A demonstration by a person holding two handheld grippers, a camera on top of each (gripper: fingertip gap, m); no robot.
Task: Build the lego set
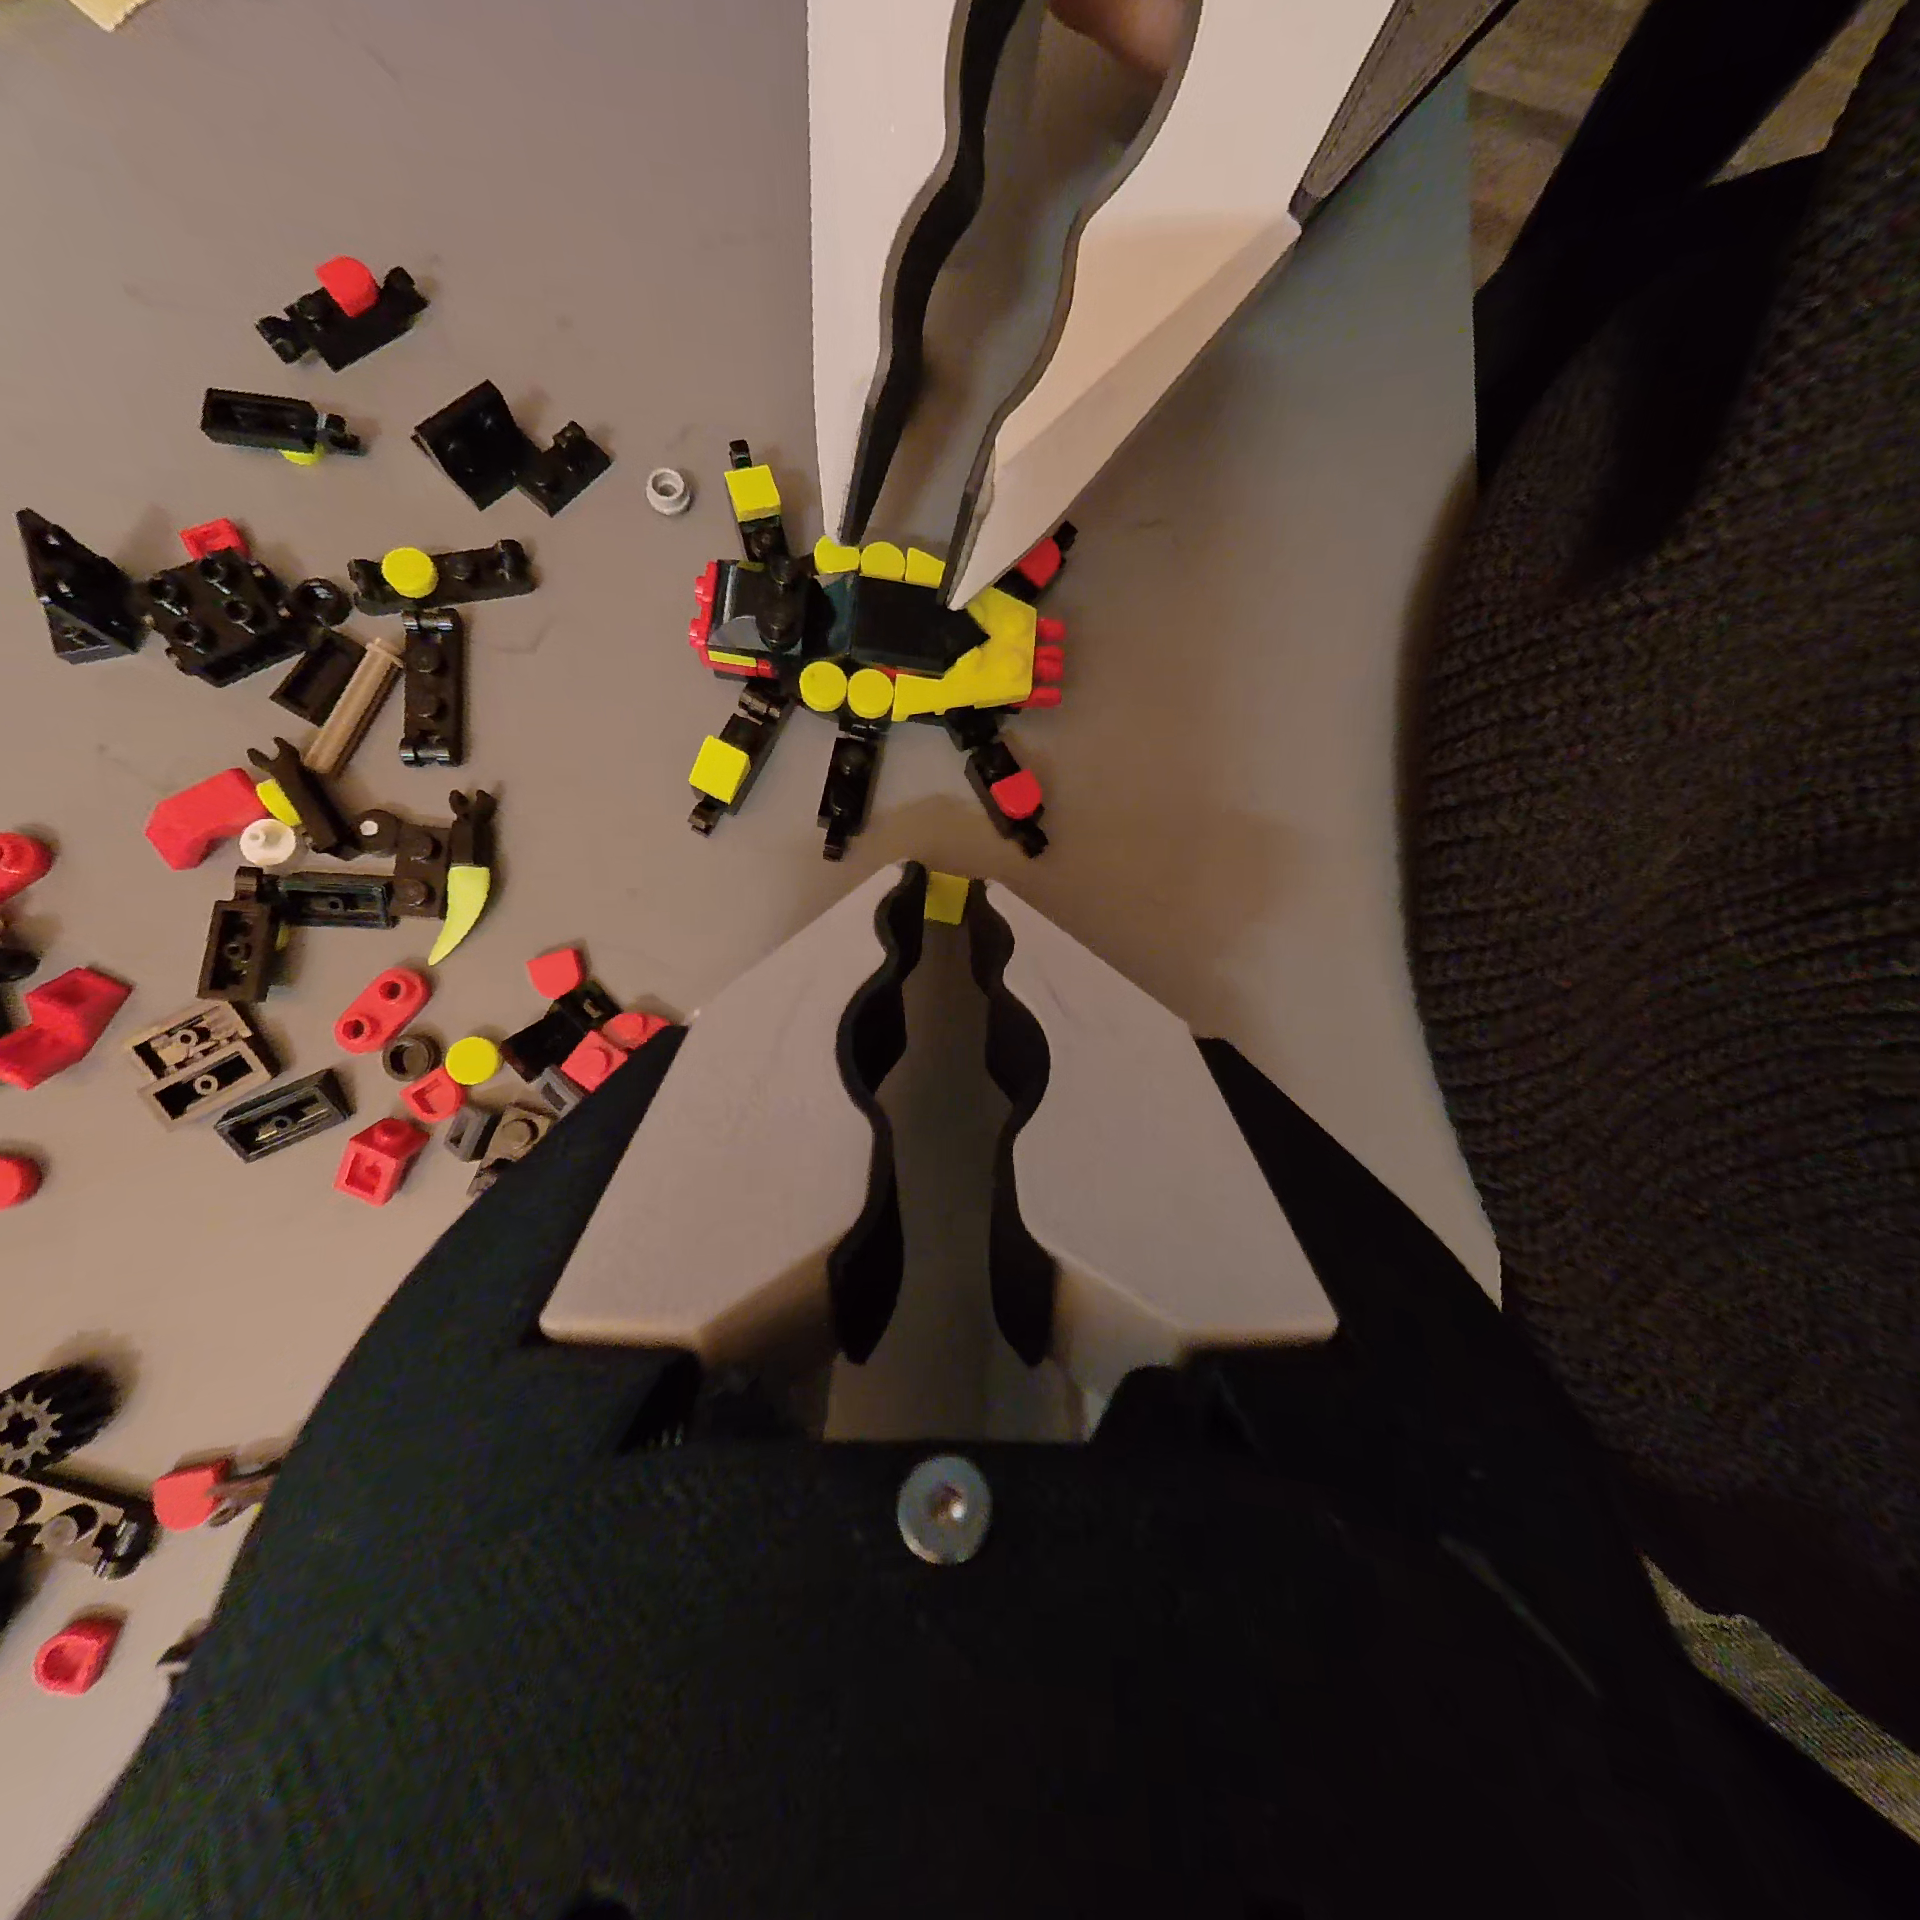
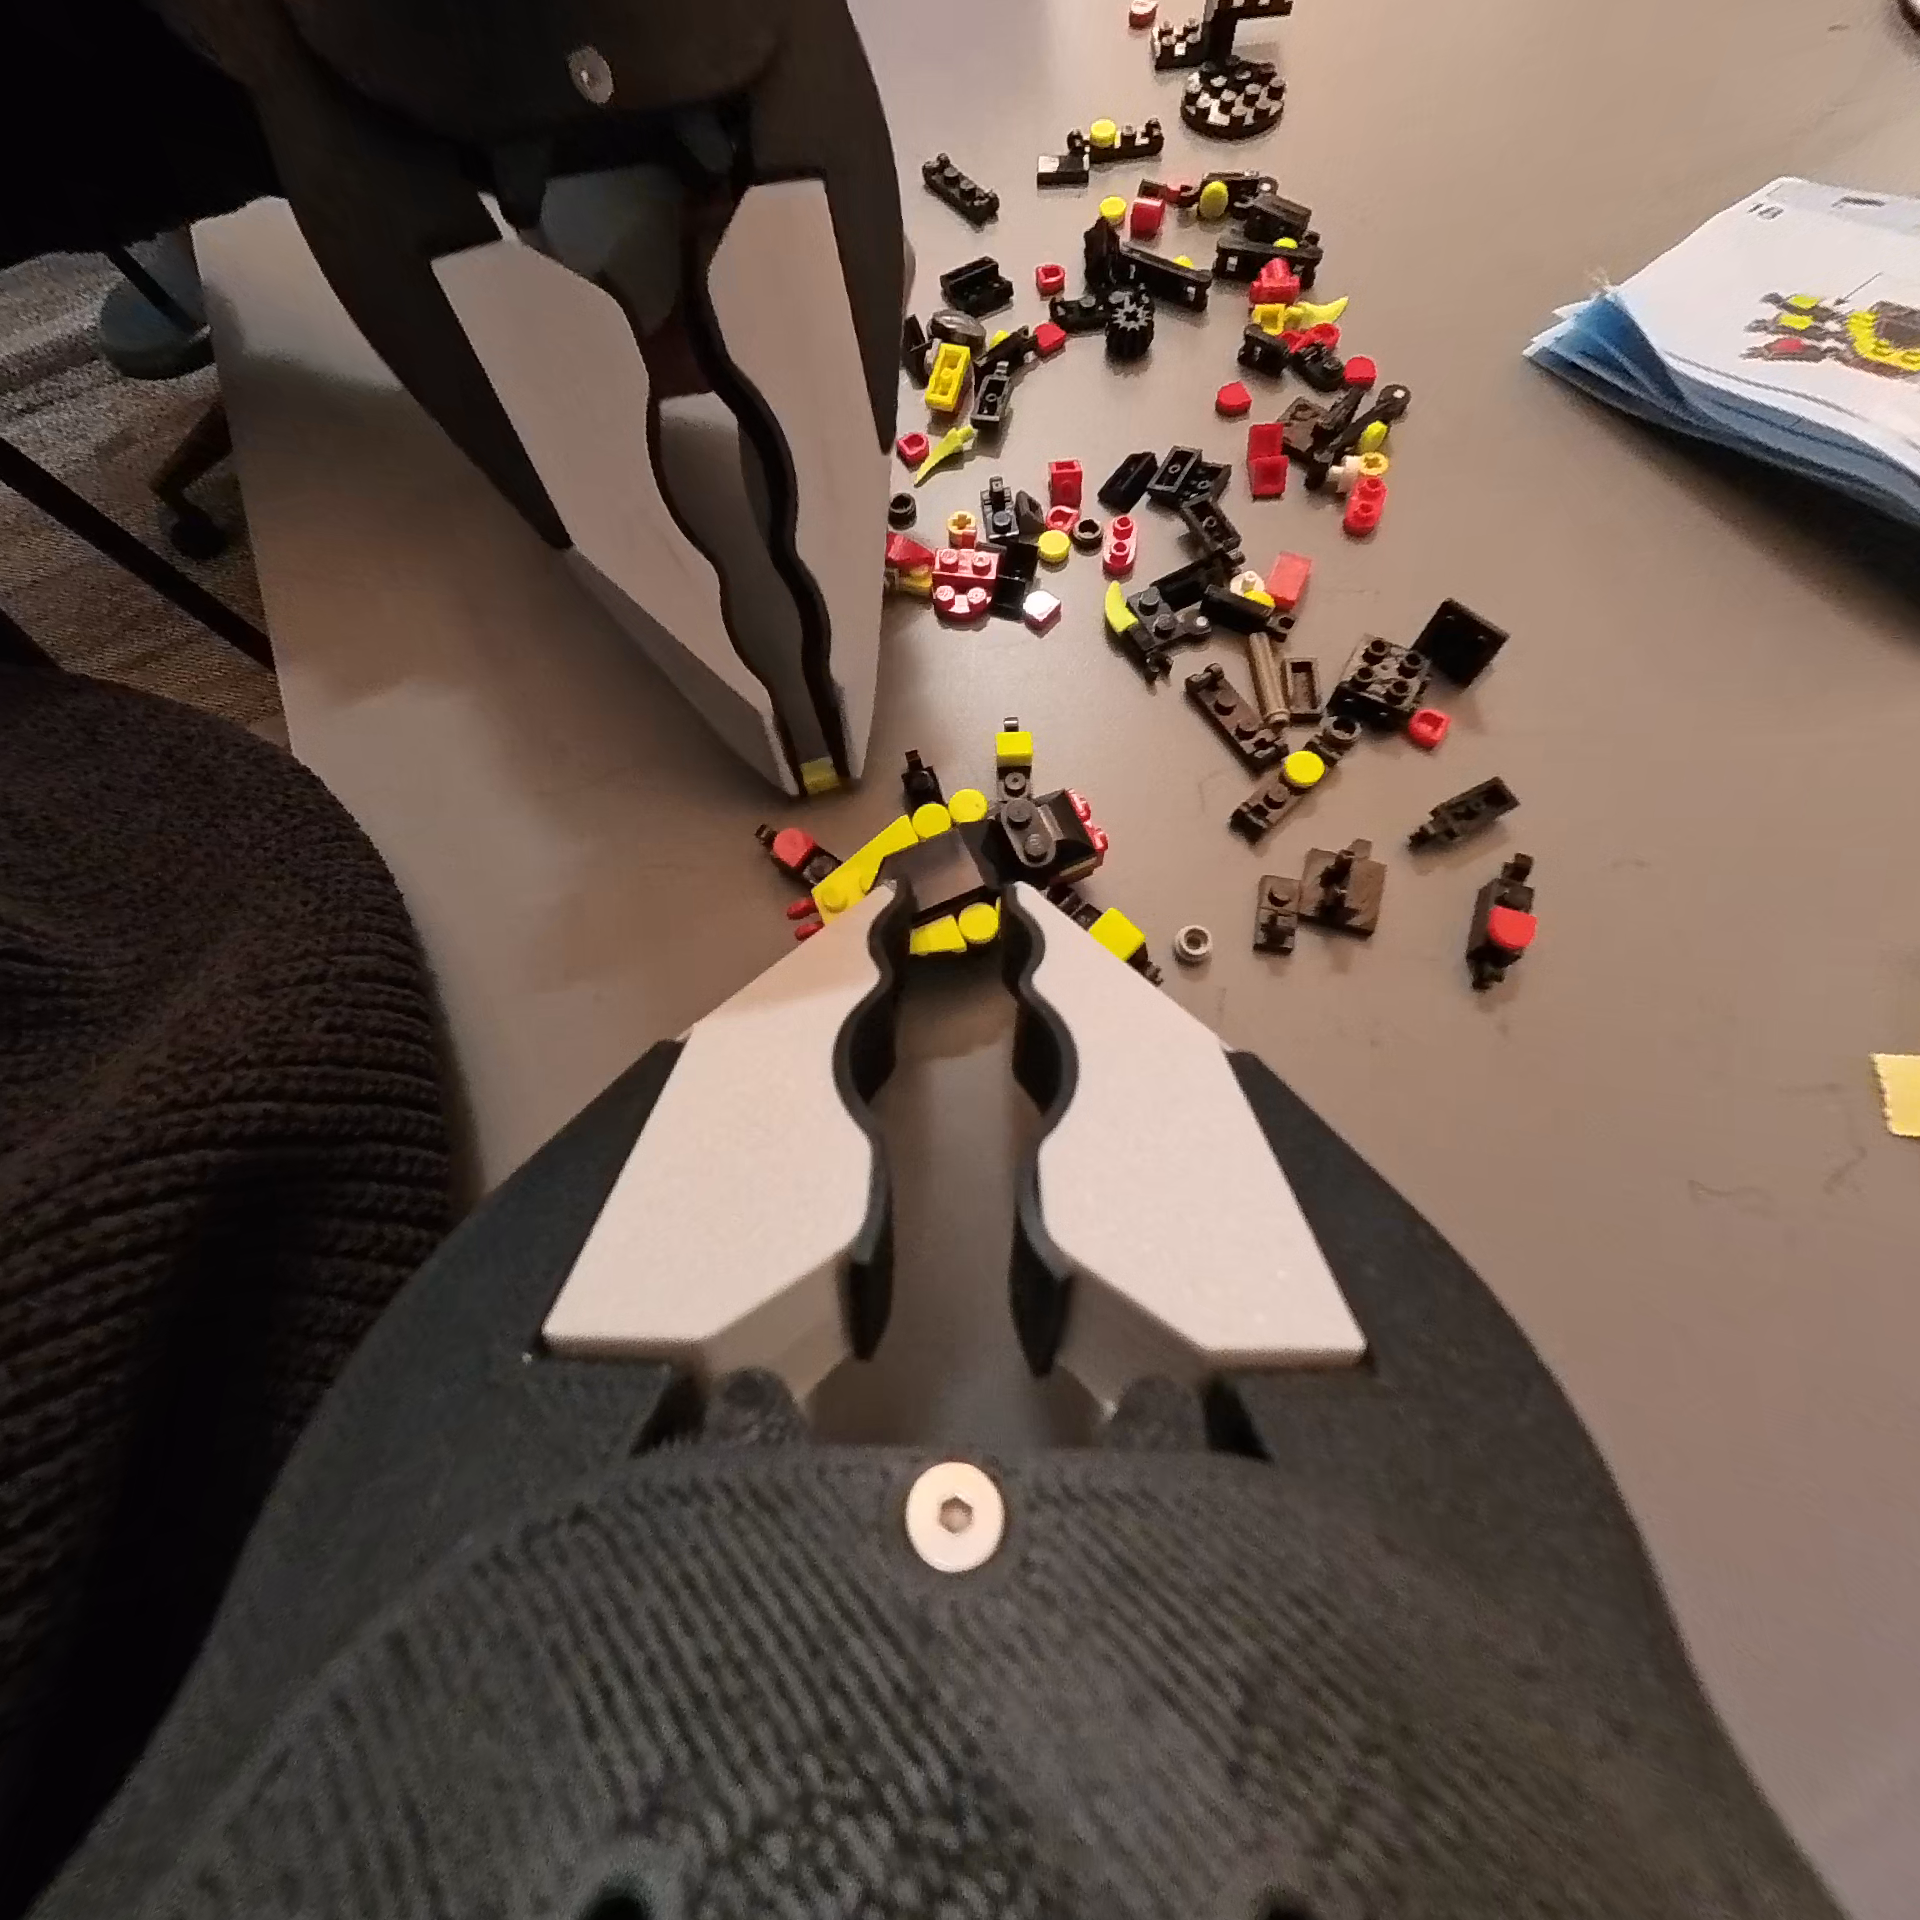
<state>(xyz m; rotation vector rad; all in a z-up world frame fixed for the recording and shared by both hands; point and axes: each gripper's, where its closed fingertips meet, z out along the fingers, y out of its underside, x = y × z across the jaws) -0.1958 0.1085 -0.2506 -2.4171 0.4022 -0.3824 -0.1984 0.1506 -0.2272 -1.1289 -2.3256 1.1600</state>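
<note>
A black, yellow and red spider-like lego model (image 1: 894,634) lies on the grey table (image 1: 520,156), legs spread. My left gripper (image 1: 945,883) is shut on a small yellow piece (image 1: 945,902) and holds it just short of the model's near legs. My right gripper (image 1: 902,569) comes in from the far side, and its tips pinch the model's body at a row of yellow tiles. In the right wrist view the right gripper (image 2: 951,904) closes on the model (image 2: 997,842). The left gripper (image 2: 816,774) stands upright beside it with the yellow piece (image 2: 818,776) at its tip.
Many loose black, red and yellow pieces (image 1: 312,727) are scattered left of the model, also in the right wrist view (image 2: 1195,468). An instruction booklet (image 2: 1766,343) lies at the far right. A person's dark knitted garment (image 1: 1662,831) lies past the table edge. Tip to tip, the grippers are about 5 cm apart.
</note>
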